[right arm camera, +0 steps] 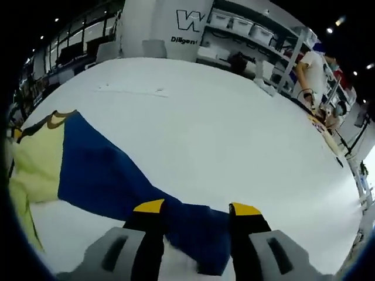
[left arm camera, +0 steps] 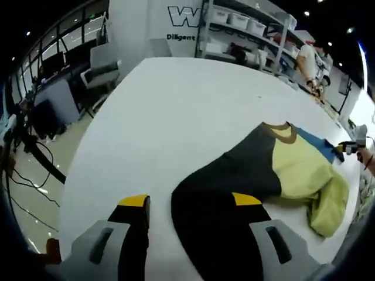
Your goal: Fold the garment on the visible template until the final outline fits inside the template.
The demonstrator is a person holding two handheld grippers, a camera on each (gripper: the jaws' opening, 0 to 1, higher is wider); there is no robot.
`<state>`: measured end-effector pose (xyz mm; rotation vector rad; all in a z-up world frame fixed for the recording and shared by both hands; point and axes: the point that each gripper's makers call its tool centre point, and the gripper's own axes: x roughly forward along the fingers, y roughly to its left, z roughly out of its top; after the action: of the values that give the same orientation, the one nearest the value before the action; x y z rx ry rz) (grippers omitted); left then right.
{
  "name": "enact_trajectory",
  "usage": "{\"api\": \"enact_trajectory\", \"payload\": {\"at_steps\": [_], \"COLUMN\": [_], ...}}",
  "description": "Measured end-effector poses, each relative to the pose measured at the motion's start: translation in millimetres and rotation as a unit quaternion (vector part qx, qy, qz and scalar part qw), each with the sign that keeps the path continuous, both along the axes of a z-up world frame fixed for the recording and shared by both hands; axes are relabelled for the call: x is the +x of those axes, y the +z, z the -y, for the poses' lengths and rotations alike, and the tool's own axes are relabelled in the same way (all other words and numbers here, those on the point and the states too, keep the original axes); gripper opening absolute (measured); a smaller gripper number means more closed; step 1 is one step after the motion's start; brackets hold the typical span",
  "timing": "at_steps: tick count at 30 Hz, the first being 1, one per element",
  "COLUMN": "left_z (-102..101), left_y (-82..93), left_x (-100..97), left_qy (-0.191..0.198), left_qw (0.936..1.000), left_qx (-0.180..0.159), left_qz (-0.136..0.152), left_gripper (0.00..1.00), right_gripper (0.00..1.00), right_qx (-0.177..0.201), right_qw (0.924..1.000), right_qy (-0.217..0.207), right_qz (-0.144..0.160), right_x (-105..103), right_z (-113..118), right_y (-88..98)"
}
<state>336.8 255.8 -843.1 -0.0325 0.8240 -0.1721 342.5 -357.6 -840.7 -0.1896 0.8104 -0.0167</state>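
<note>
We held both grippers wide apart, empty: left gripper (left arm camera: 190,202) over the garment's (left arm camera: 246,175) black end, right gripper (right arm camera: 196,208) over its blue end, ready to fold.

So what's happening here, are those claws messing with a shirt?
A person is working a colour-block garment on a white table with two handheld grippers. The left gripper sits open at its black part, the right gripper open over its blue part. The garment lies rumpled, not yet folded neatly.
</note>
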Motion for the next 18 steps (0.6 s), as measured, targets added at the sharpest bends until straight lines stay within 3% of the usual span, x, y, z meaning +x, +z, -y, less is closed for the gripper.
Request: {"api": "enact_trajectory", "payload": {"at_steps": [12,18], "left_z": [32,46], "left_y": [7.1,7.9], "left_x": [-18.3,-29.0], "left_qy": [-0.05,-0.069], "left_qw": [0.9987,0.9973], "left_qx": [-0.007,-0.022], "left_qz": [0.008,0.013], "left_gripper": [0.69,0.72], "right_gripper": [0.76,0.84], "right_qx": [0.067,0.088], "right_qw": [0.9964,0.9931], "right_qy": [0.045,0.074], "right_qz": [0.027,0.023], "right_x": [-11,-20], "right_z": [-58,-88], "right_y": [18.0,21.3]}}
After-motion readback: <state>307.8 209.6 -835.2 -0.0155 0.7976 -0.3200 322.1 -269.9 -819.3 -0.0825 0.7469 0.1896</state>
